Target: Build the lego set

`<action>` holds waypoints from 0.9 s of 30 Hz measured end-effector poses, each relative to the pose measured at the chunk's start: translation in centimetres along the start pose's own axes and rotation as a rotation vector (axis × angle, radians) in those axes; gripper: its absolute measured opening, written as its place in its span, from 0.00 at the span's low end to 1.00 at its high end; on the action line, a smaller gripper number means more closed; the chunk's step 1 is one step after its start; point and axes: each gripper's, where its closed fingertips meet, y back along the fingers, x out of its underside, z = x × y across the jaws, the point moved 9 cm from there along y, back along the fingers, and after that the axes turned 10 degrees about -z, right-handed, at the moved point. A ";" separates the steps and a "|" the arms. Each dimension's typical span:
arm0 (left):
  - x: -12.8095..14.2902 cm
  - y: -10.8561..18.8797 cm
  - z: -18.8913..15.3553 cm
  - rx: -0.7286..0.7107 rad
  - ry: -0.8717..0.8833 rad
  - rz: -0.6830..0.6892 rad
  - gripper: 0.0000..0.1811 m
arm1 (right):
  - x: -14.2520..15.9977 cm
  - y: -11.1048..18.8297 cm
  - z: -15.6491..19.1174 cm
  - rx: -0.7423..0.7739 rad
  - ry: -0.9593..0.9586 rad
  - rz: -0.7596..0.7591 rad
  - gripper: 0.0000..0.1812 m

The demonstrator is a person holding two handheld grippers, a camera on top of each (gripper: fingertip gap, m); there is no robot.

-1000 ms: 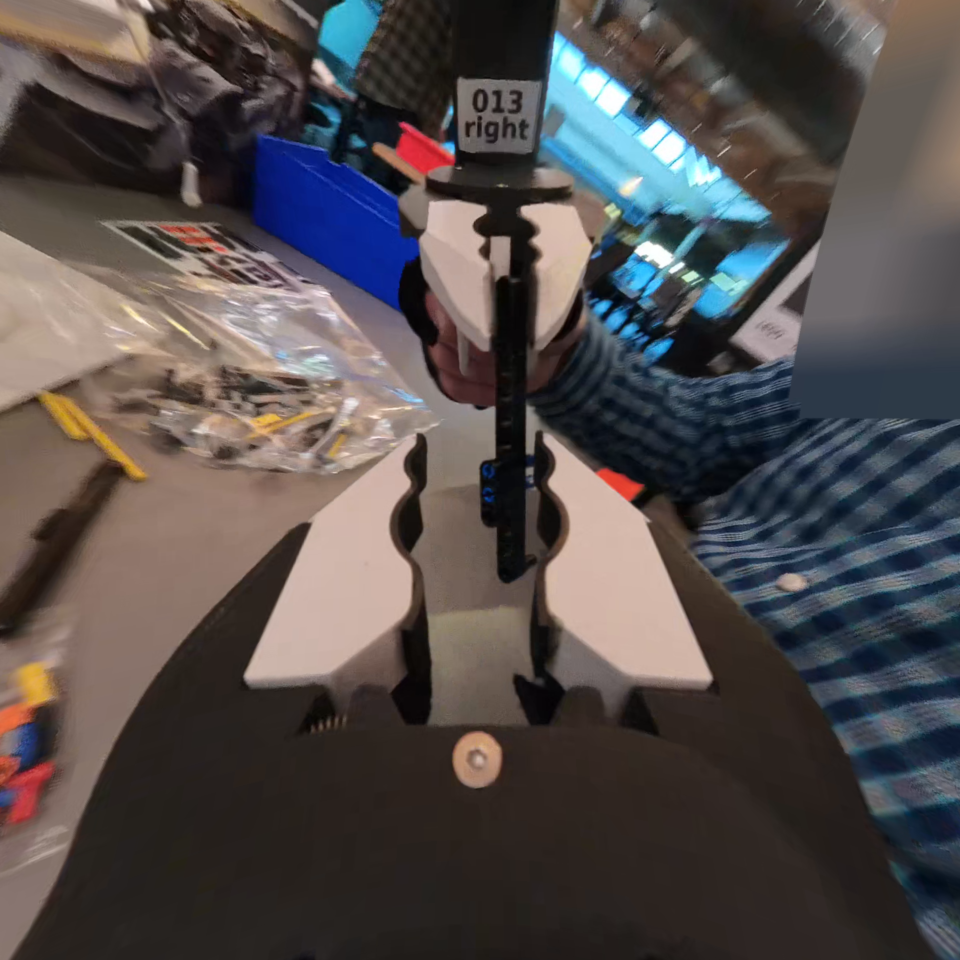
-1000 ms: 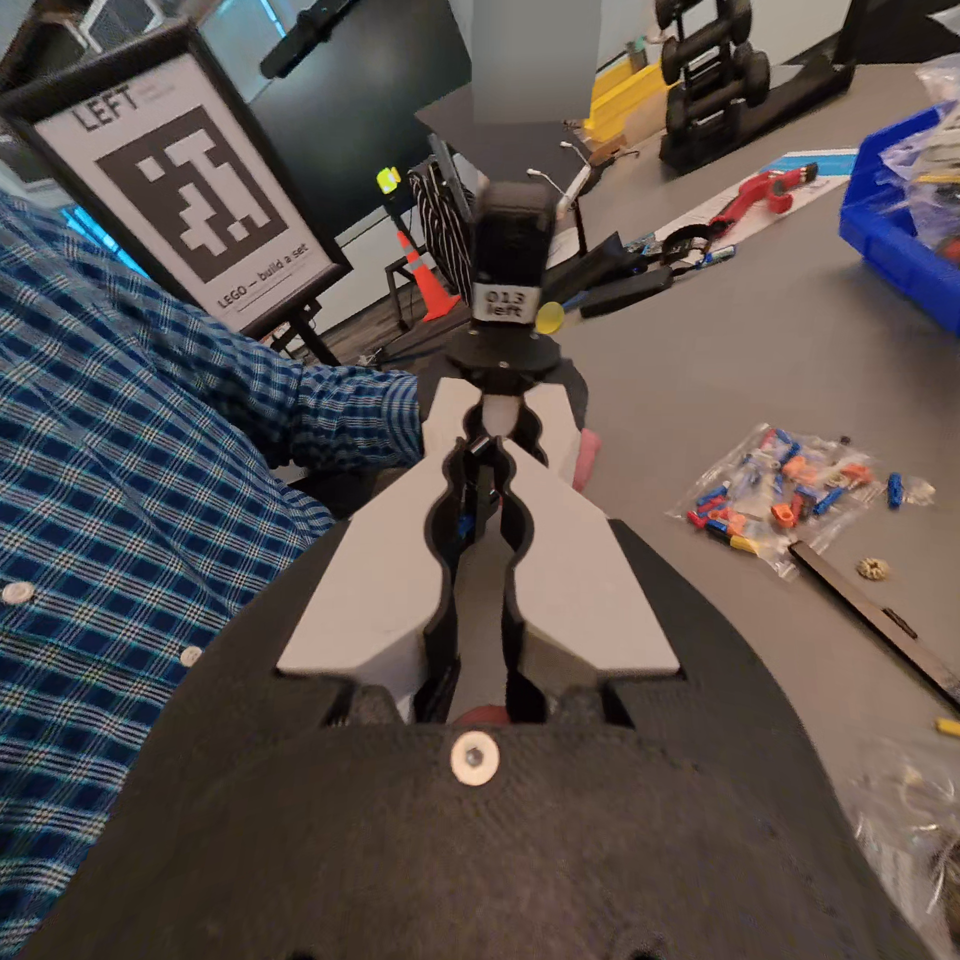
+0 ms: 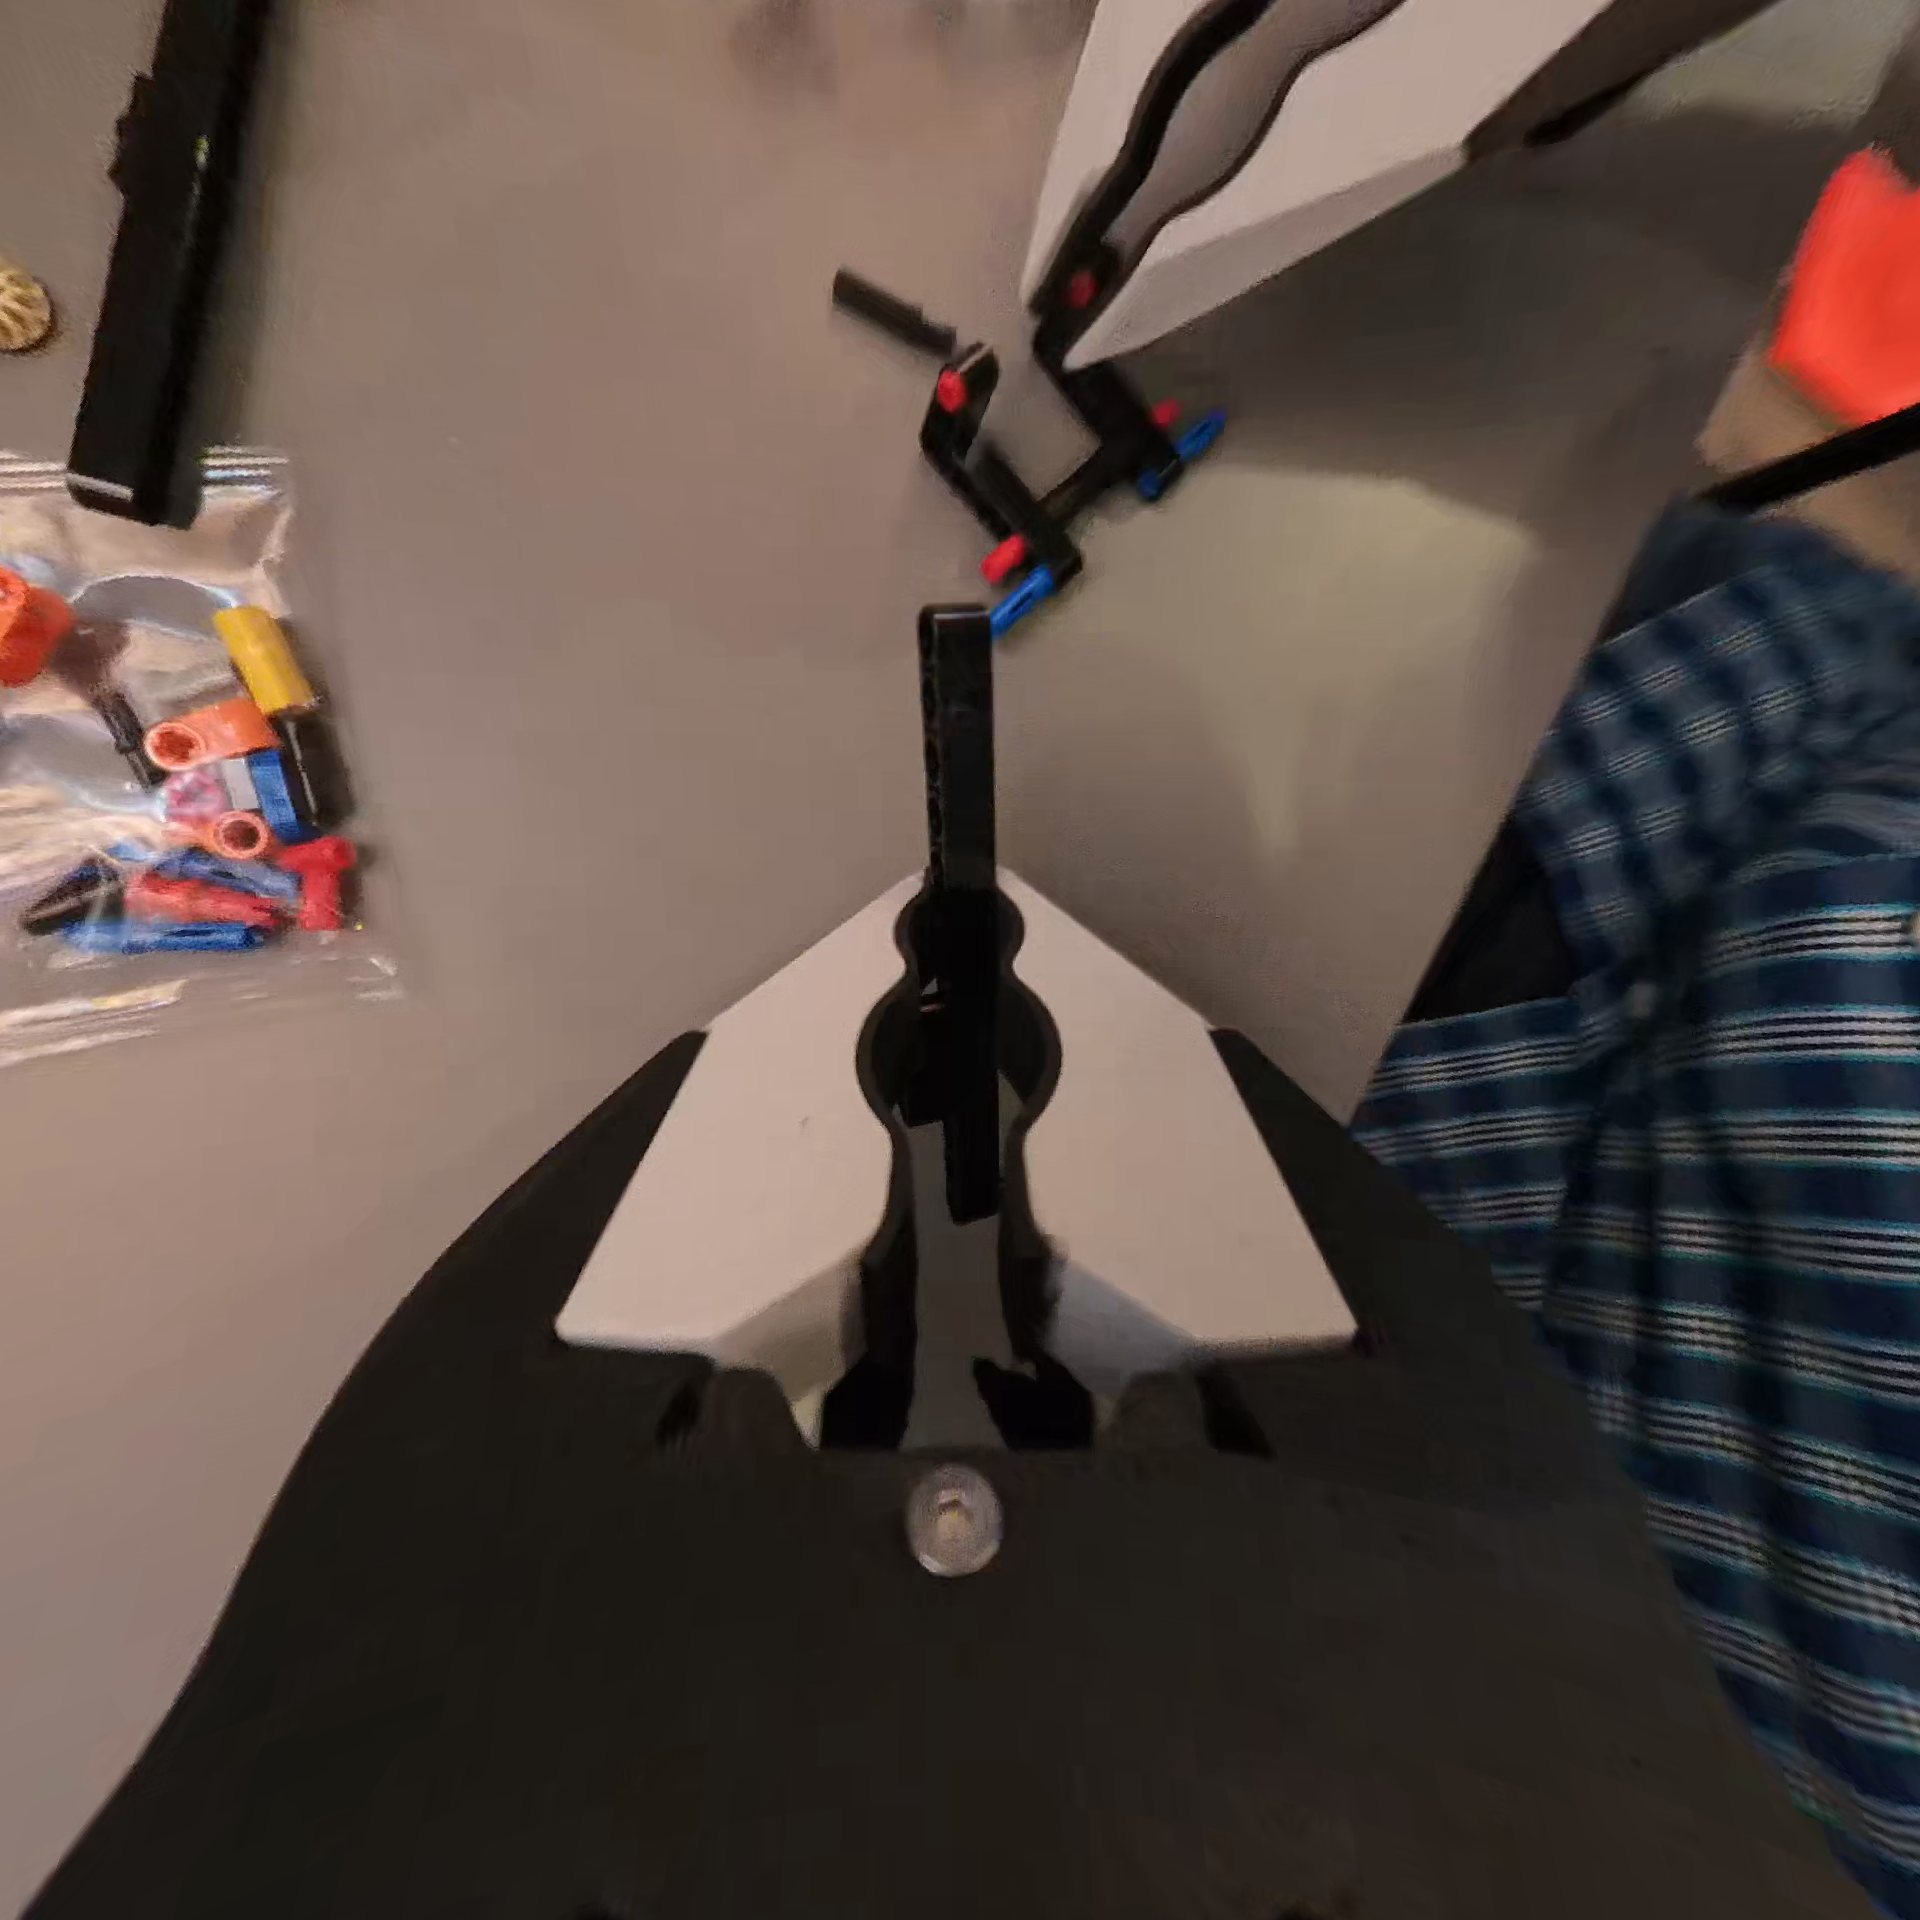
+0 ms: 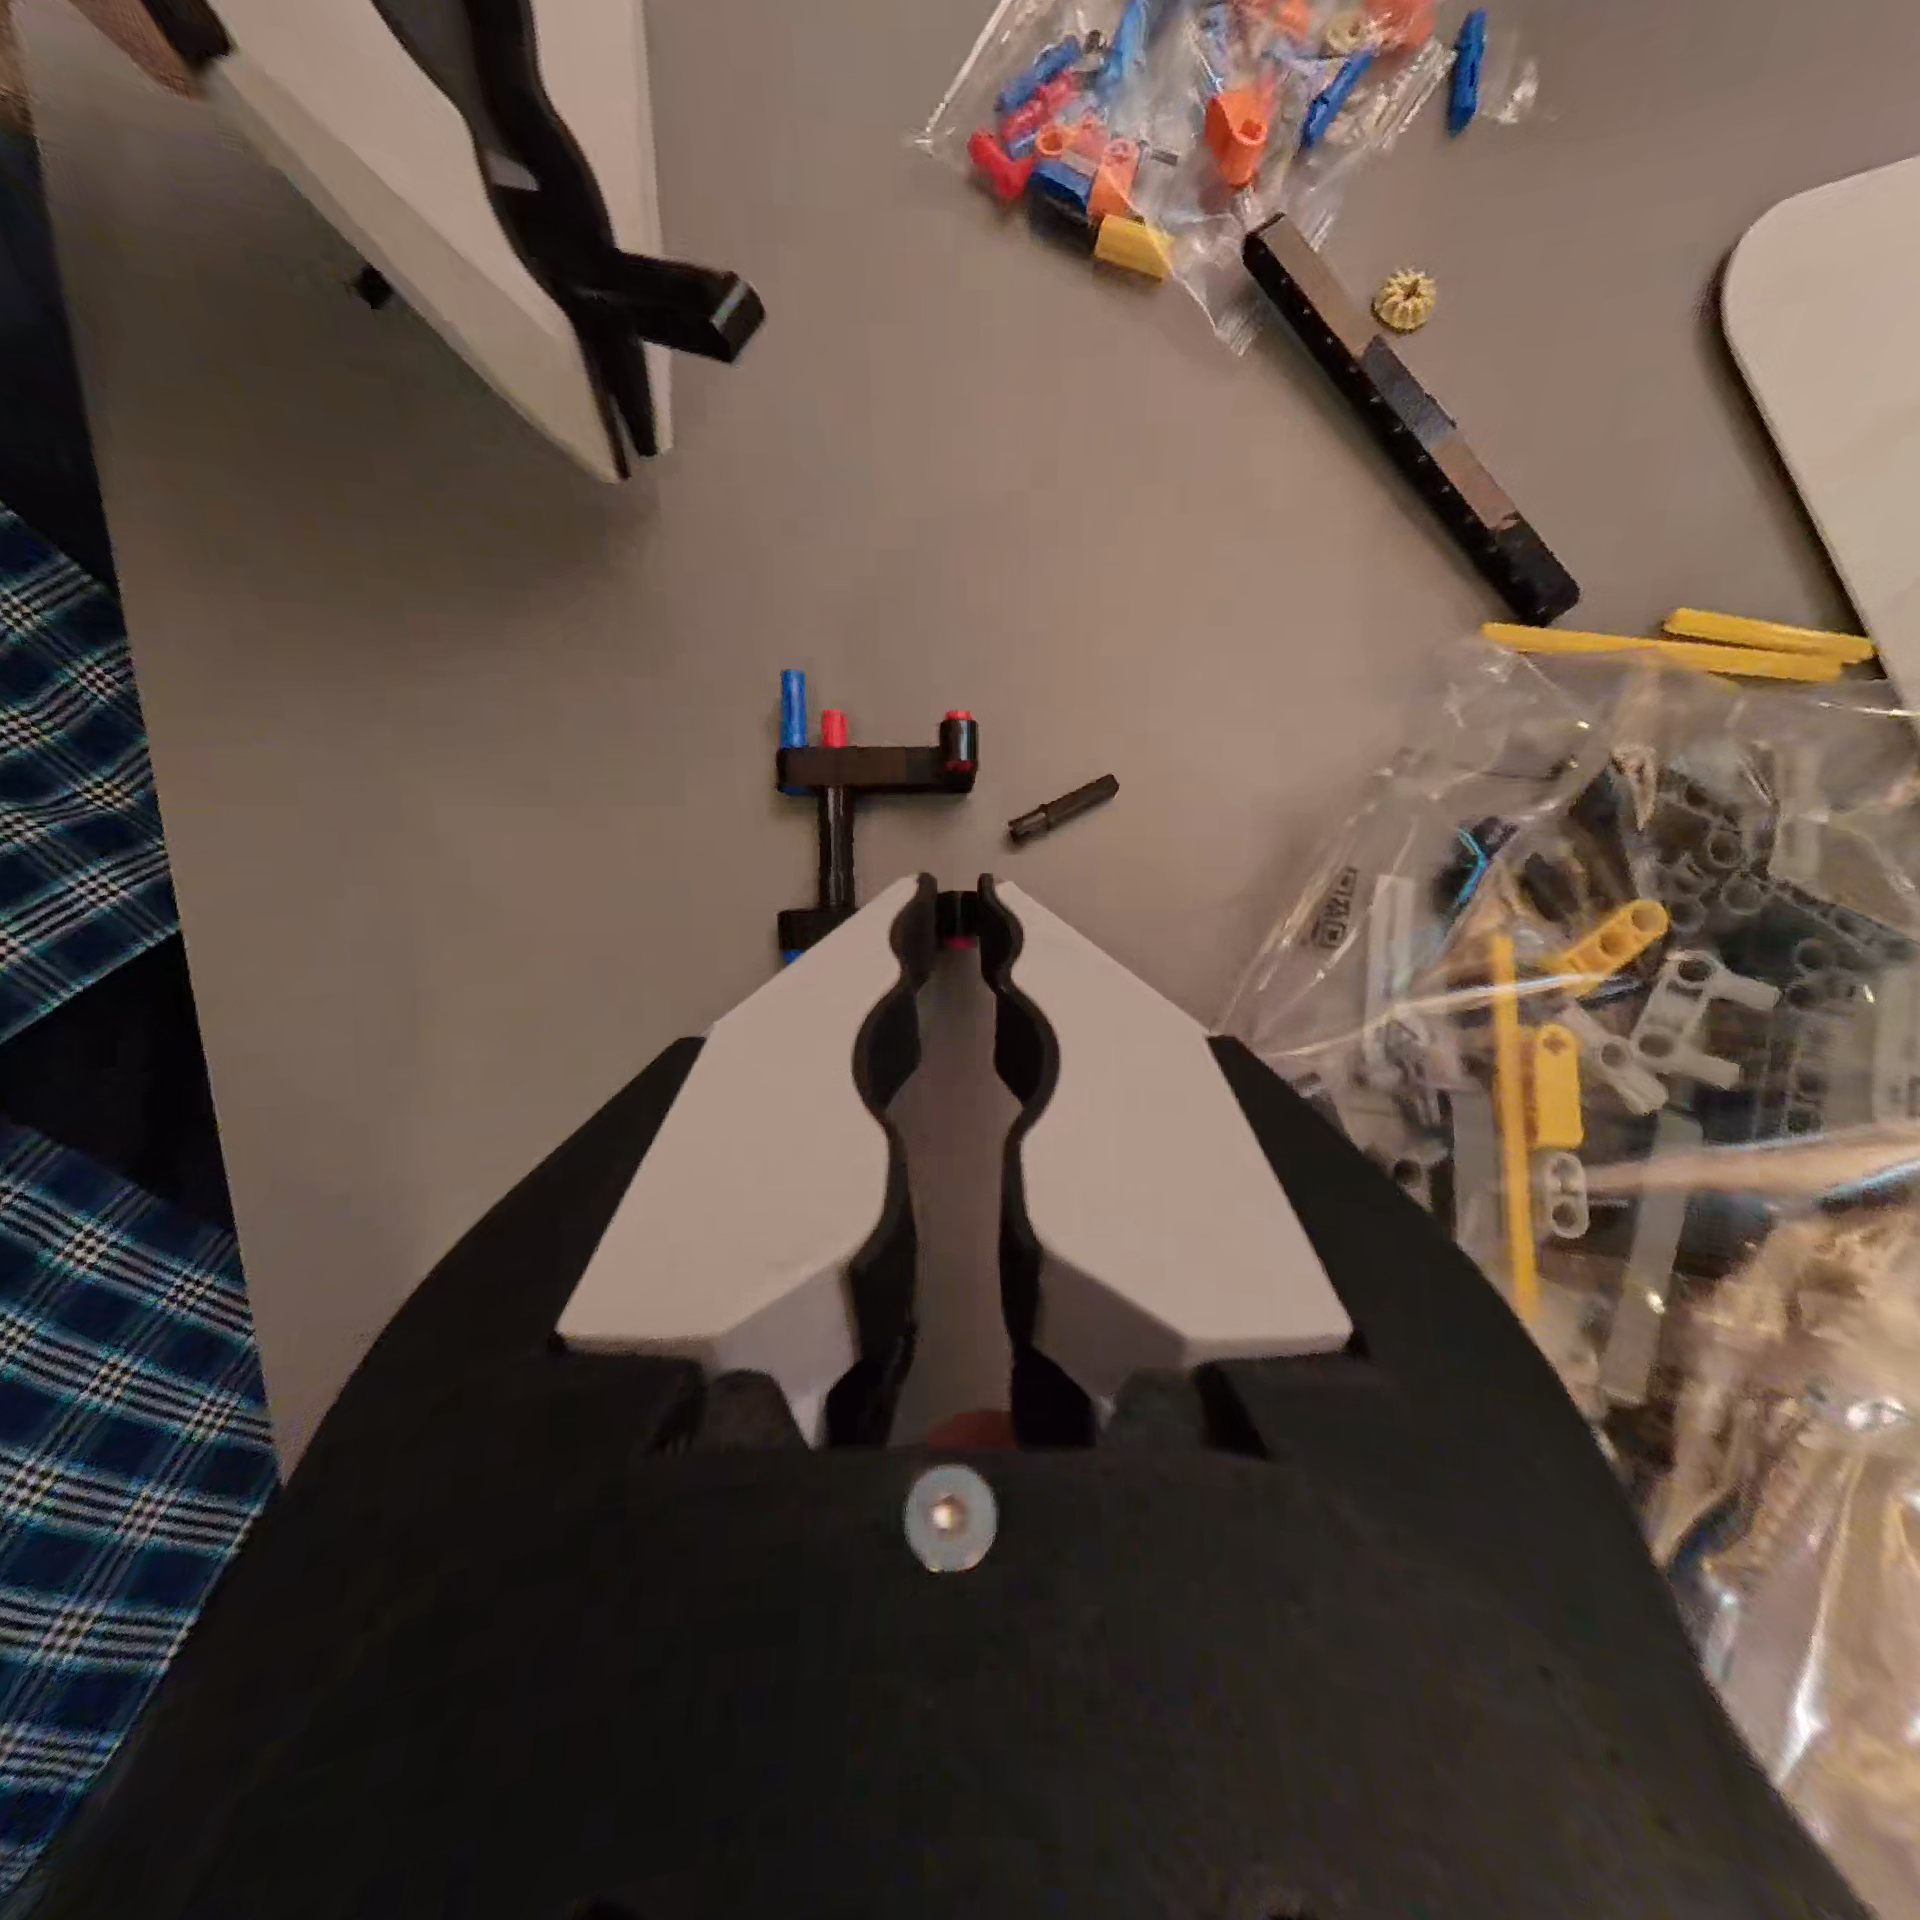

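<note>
My left gripper (image 3: 956,899) is shut on a black lego beam (image 3: 956,769) that sticks out forward past the fingertips, above the grey table. A small black assembly with red and blue pins (image 3: 1039,488) lies on the table just beyond it. My right gripper (image 4: 954,888) is shut on the near end of that assembly (image 4: 873,767), on a black piece with a red pin. The right gripper also shows in the left wrist view (image 3: 1070,343). The left gripper (image 4: 618,426) with its beam (image 4: 707,307) shows at the upper left of the right wrist view.
A loose black pin (image 4: 1065,805) lies beside the assembly. A bag of coloured pieces (image 4: 1195,125), a long black beam (image 4: 1403,416) and a tan gear (image 4: 1405,301) lie farther back. A big bag of parts (image 4: 1662,1039) is on the right. The person's plaid shirt (image 3: 1714,1039) is close. There is about 11 cm between the tips of the two grippers. The tan gear (image 4: 1405,301) is about equally far from each gripper, around 15 cm.
Both grippers have swung down from facing each other in the air to pointing at the table. The left was open and is now shut on the black beam. The right now grips the assembly.
</note>
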 end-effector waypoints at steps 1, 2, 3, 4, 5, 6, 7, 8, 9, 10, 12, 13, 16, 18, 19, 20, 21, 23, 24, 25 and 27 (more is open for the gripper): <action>0.0 -0.2 0.0 -0.008 -0.019 0.037 0.02 | 0.0 -0.1 0.1 -0.012 -0.007 -0.007 0.02; 0.1 -0.5 -0.1 -0.011 -0.026 0.071 0.02 | -0.1 -0.1 0.1 -0.009 -0.011 -0.007 0.02; 0.1 -0.8 0.0 -0.017 -0.031 0.096 0.02 | -0.1 -0.1 0.1 -0.002 -0.011 -0.008 0.02; -0.1 -0.9 -0.1 -0.013 -0.032 0.082 0.02 | -0.1 -0.1 0.1 0.002 -0.015 -0.013 0.02; -0.2 -1.0 0.0 -0.017 -0.031 0.086 0.02 | -0.1 -0.1 0.1 0.001 -0.027 -0.021 0.02; -0.3 -1.1 0.1 -0.026 -0.039 0.089 0.02 | -0.1 -0.2 0.3 -0.004 -0.043 -0.026 0.02; -0.4 -1.1 0.1 -0.028 -0.047 0.092 0.02 | -0.1 -0.2 0.4 -0.008 -0.048 -0.032 0.02; -0.5 -1.1 0.1 -0.031 -0.048 0.088 0.04 | -0.1 -0.2 0.6 -0.009 -0.049 -0.039 0.02; -0.6 -1.2 0.1 -0.032 -0.047 0.083 0.05 | -0.2 -0.2 0.8 -0.005 -0.053 -0.048 0.02; -0.6 -1.2 0.1 -0.032 -0.045 0.073 0.08 | -0.2 -0.2 0.9 -0.003 -0.060 -0.054 0.02; -0.7 -1.2 0.2 -0.032 -0.050 0.064 0.10 | -0.3 -0.3 1.2 0.006 -0.060 -0.061 0.02; -0.7 -1.3 0.1 -0.039 -0.065 0.059 0.10 | -0.3 -0.3 1.3 0.005 -0.059 -0.063 0.02; -0.8 -1.3 0.0 -0.068 -0.102 0.044 0.18 | -0.3 -0.2 1.2 0.021 -0.074 -0.065 0.02; -0.9 -1.5 -0.3 -0.095 -0.156 0.049 0.20 | -0.3 0.0 1.1 0.032 -0.096 -0.069 0.02; -1.1 -1.6 -0.4 -0.111 -0.177 0.054 0.21 | -0.4 0.1 1.2 0.036 -0.102 -0.069 0.02; -1.1 -1.8 -0.5 -0.114 -0.202 0.065 0.20 | -0.4 0.1 1.3 0.044 -0.107 -0.068 0.02; -1.2 -1.9 -0.6 -0.123 -0.213 0.072 0.17 | -0.4 0.0 1.4 0.051 -0.112 -0.063 0.02; -1.5 -2.2 -0.4 -0.143 -0.215 0.069 0.10 | -0.4 -0.1 1.7 0.067 -0.113 -0.044 0.02; -1.6 -2.2 -0.4 -0.156 -0.214 0.069 0.05 | -0.5 -0.2 1.9 0.077 -0.110 -0.037 0.02; -1.6 -2.3 -0.3 -0.167 -0.218 0.071 0.03 | -0.6 -0.2 2.0 0.091 -0.107 -0.027 0.02; -1.7 -2.4 -0.4 -0.176 -0.224 0.080 0.03 | -0.8 -0.4 2.2 0.117 -0.097 0.004 0.02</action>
